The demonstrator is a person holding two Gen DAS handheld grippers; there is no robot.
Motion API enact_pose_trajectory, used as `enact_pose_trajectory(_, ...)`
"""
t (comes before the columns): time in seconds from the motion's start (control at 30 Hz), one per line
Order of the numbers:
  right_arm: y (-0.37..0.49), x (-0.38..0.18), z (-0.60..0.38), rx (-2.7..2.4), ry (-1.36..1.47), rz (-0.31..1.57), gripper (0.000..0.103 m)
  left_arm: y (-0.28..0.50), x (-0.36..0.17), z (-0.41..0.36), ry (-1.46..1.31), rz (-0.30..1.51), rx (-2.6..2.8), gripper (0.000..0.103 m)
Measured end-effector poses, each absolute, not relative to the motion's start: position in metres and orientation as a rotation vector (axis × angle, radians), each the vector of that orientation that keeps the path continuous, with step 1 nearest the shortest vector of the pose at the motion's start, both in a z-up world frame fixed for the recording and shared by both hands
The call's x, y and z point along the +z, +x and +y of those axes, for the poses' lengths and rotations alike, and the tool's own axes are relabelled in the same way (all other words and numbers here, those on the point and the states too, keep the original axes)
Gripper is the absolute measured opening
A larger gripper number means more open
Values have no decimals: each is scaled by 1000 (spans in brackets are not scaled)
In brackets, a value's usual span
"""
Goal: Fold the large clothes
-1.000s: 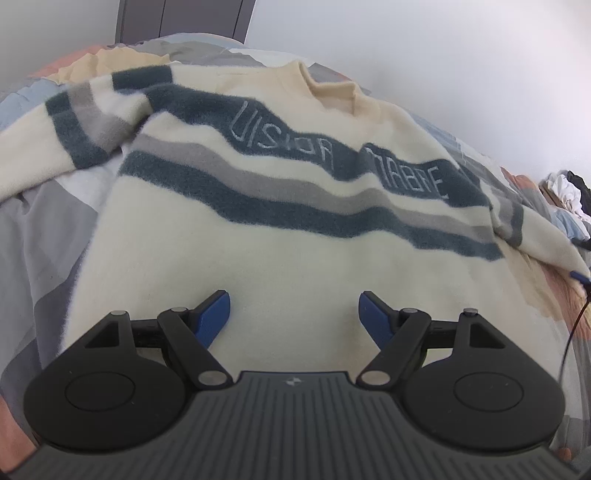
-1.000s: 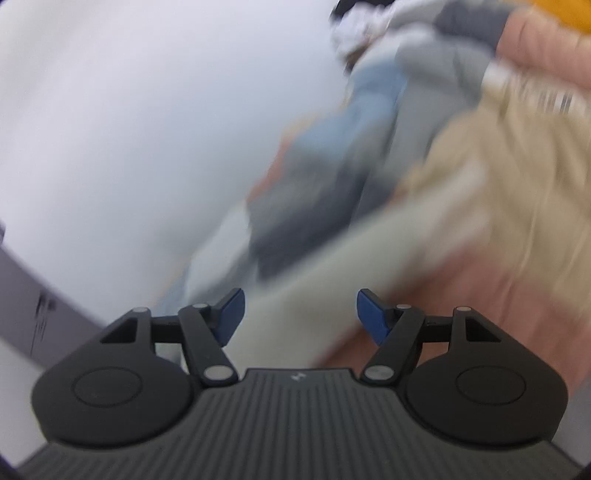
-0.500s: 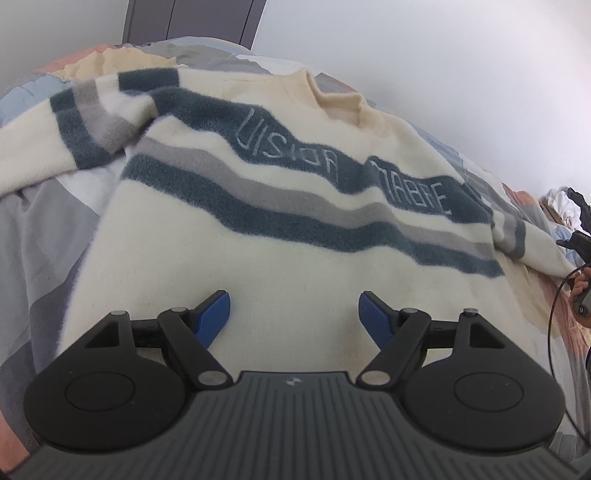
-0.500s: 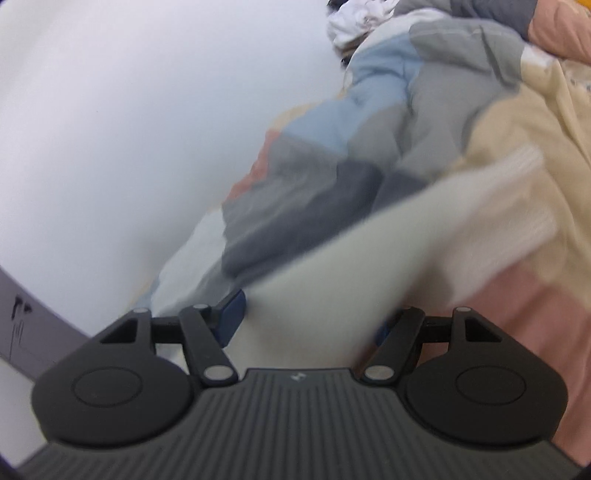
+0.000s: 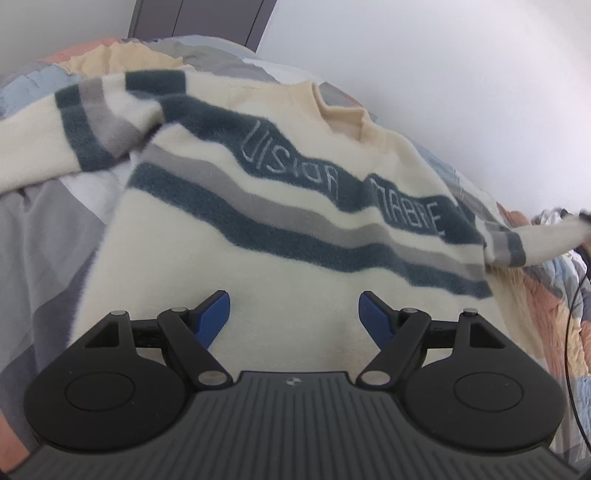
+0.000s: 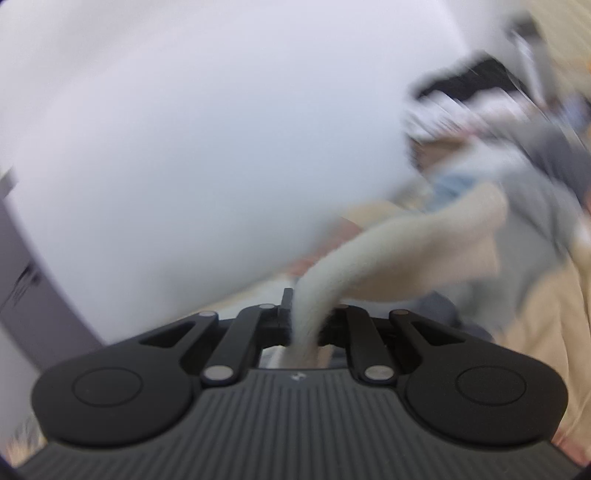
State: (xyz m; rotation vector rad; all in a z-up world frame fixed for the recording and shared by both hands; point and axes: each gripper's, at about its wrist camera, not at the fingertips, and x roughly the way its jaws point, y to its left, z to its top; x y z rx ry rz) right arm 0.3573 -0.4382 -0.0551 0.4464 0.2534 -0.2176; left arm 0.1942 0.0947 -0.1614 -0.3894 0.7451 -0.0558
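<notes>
A fuzzy cream knitted sweater [image 5: 295,221] with dark teal and grey bands and pale stitched lettering lay spread, front up, on a bed covered by a patchwork quilt [image 5: 48,229] of grey, blue, peach and beige panels. The left wrist view alone showed the whole garment: collar toward the white wall [image 5: 461,74], one striped sleeve [image 5: 55,140] trailing toward the left edge, the other sleeve [image 5: 546,240] drawn out and raised toward the right edge. The left gripper [image 5: 294,310] hovered over the plain lower body of the sweater, its blue-padded tongs spread wide with nothing pinched. The right wrist view, heavily blurred, alone showed the far end of that raised sleeve [image 6: 369,258]: the right gripper [image 6: 304,325] had its tongs pressed together on the cream cuff, which bent up out of them and away to the right. Quilt lay bare along both flanks of the sweater; a blurred heap of other clothes [image 6: 517,122] sat at the far right by the wall, and a grey door [image 5: 199,18] stood behind the bed.
</notes>
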Motion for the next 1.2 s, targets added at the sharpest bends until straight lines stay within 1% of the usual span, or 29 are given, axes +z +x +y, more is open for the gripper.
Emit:
enact_pose_trajectory(0.2, 327, 11, -320, 76, 136, 212, 11, 178, -140, 106, -405, 679, -52, 81)
enact_pose_trajectory(0.27, 311, 19, -273, 187, 29, 212, 11, 171, -133, 113, -415, 653, -52, 81)
enact_pose_trajectory(0.37, 282, 14, -202, 356, -120, 225, 11, 161, -123, 128, -451, 615, -47, 81)
enact_pose_trajectory(0.5, 236, -17, -113, 552, -332, 248, 11, 148, -114, 151, -507, 572, -37, 81)
enact_pose_trajectory(0.63, 197, -72, -46, 702, -517, 308, 11, 141, -111, 173, -561, 553, -11, 81)
enact_pose_trajectory(0.73, 178, -119, -14, 748, -612, 387, 12, 140, -113, 186, -602, 545, -4, 81)
enact_pose_trajectory(0.87, 170, -162, 8, 762, -656, 504, 14, 142, -117, 195, -639, 550, -11, 81)
enact_pose_trajectory(0.9, 169, -166, 8, 757, -651, 516, 17, 142, -118, 196, -642, 551, -13, 81)
enact_pose_trajectory(0.93, 167, -167, 5, 764, -635, 534, 21, 143, -119, 196, -642, 552, -16, 81)
enact_pose_trajectory(0.97, 165, -167, 4, 774, -617, 547, 23, 144, -119, 195, -640, 553, -18, 81)
enact_pose_trajectory(1.03, 164, -163, -2, 799, -591, 554, 42, 145, -120, 193, -636, 561, -30, 81)
enact_pose_trajectory(1.1, 155, -154, -8, 827, -562, 538, 52, 145, -122, 190, -634, 568, -45, 81)
enact_pose_trajectory(1.2, 142, -142, -20, 860, -499, 508, 54, 145, -124, 185, -616, 579, -44, 81)
